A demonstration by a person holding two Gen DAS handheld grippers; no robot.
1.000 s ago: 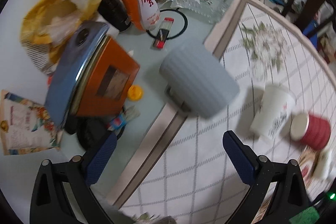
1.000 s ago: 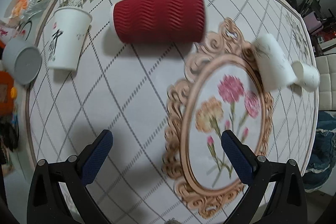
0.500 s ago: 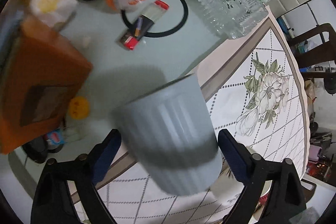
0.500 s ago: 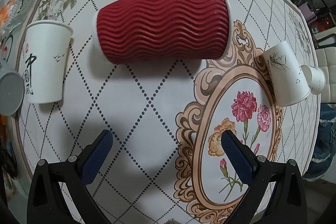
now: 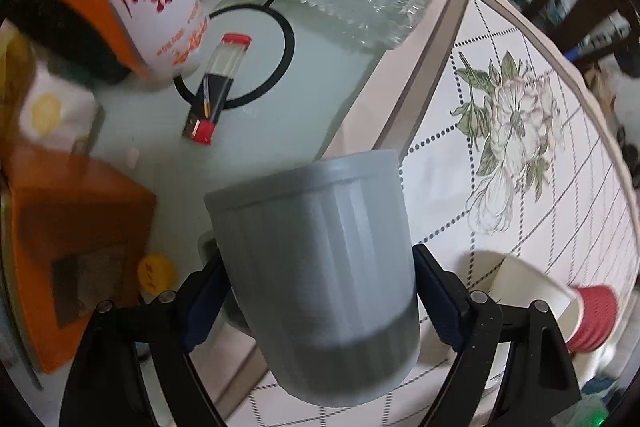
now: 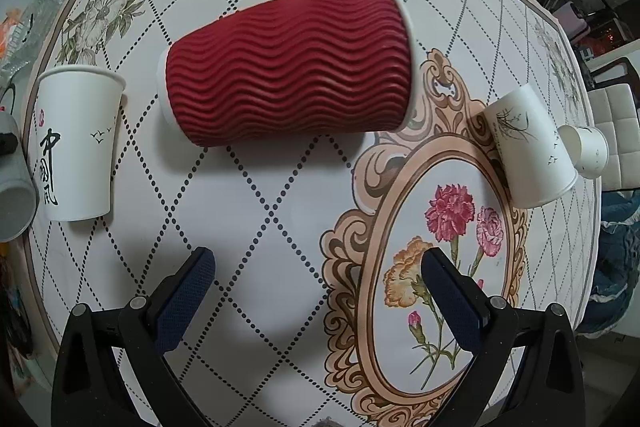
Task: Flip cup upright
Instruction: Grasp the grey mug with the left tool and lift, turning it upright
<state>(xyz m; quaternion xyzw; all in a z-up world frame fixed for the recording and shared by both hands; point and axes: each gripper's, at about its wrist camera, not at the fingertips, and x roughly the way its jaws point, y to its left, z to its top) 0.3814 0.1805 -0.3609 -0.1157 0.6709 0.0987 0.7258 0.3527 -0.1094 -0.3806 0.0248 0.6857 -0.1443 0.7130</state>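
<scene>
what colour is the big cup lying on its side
Dark red with a wavy ribbed pattern; the cup shows best in the right wrist view.

In the right wrist view, the ripple-sleeved paper cup point(image 6: 286, 71) lies on its side on the tablecloth point(image 6: 256, 227) at 12 o'clock. A calligraphy paper cup point(image 6: 76, 147) lies at 9 o'clock, with the mug point(image 6: 14, 199) just beyond it at the edge. At 3 o'clock a tipped paper cup point(image 6: 528, 147) touches a small paper cup point(image 6: 586, 149) behind it.

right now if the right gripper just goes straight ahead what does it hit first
Most likely the red ribbed paper cup lying on its side, straight ahead of the open right gripper. Only patterned tablecloth shows between them, though depth is hard to judge here.
</scene>
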